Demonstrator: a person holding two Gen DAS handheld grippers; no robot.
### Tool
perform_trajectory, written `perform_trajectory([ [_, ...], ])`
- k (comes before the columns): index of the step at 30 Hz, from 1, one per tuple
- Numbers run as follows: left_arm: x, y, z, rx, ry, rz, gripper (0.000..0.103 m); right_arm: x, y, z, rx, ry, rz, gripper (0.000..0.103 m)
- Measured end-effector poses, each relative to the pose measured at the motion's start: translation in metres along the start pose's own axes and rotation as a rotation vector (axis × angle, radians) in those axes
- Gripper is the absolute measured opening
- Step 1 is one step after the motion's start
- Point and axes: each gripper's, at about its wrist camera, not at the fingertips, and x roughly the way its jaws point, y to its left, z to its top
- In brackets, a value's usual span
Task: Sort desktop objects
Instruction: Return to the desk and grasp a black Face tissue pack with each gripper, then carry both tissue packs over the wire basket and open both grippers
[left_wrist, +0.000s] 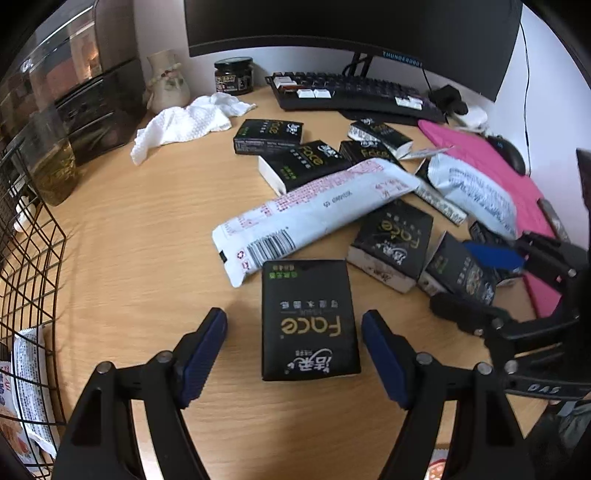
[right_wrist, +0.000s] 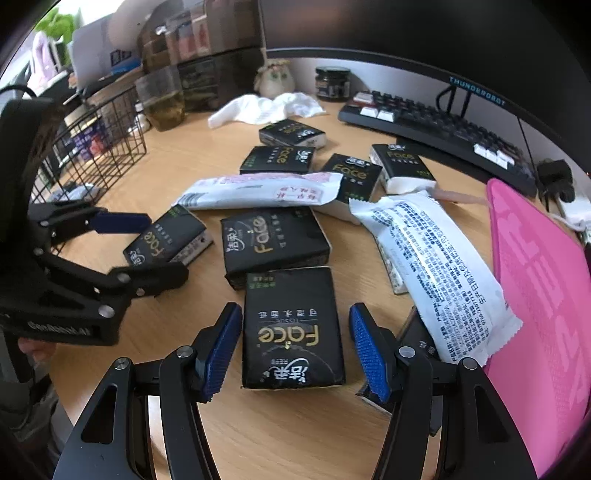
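We see a wooden desk strewn with black "Face" tissue packs and white snack wrappers. Our left gripper points down at one black tissue pack lying flat on the desk; its two blue-padded jaws stand apart on either side of the pack, with a clear gap between each pad and the pack, so it holds nothing. Just beyond that pack lies a long white wrapper with a barcode at its near end. Our right gripper does the same over a second black tissue pack: jaws open, one on each side, the left pad close to the pack's edge but gripping nothing. A second white wrapper lies just right of this pack, resting partly on a pink mat. More tissue packs lie scattered toward the back of the desk. A black wire basket stands at the desk's left edge. Behind the clutter we see a crumpled white cloth, a dark jar, a keyboard and a monitor.
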Motion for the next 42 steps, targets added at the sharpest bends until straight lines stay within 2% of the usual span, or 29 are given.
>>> perform_trajectory([
  [4,0.001,0.001,0.001,0.005,-0.005,0.013,0.078,0.000,-0.001,0.000,-0.003,-0.004,0.005,0.059],
  [7,0.000,-0.002,0.002,0.025,-0.018,0.051,0.077,0.000,-0.002,0.000,-0.001,-0.005,0.012,0.059],
  [8,-0.001,-0.004,0.001,0.034,-0.024,0.064,0.073,0.000,-0.002,0.000,0.000,-0.005,0.013,0.056],
  [9,-0.002,-0.005,0.001,0.042,-0.029,0.064,0.070,0.000,-0.002,0.000,-0.001,-0.006,0.011,0.049],
  [11,-0.003,-0.005,0.002,0.042,-0.027,0.038,0.052,-0.001,-0.002,0.000,-0.002,-0.006,0.005,0.046],
  [17,-0.007,-0.008,0.002,0.065,-0.034,0.070,0.052,-0.001,0.000,0.001,0.000,-0.005,0.006,0.046],
  [23,-0.029,-0.006,0.005,0.056,-0.075,0.052,0.052,-0.014,0.003,0.004,0.001,-0.033,0.004,0.046],
  [28,-0.061,-0.006,0.007,0.059,-0.132,0.029,0.052,-0.037,0.007,0.008,0.010,-0.080,0.000,0.046],
  [34,-0.109,-0.001,0.009,0.059,-0.227,0.042,0.052,-0.073,0.028,0.018,-0.014,-0.158,0.003,0.046],
  [42,-0.170,0.038,-0.001,0.004,-0.323,0.104,0.052,-0.109,0.079,0.052,-0.078,-0.263,0.067,0.046],
])
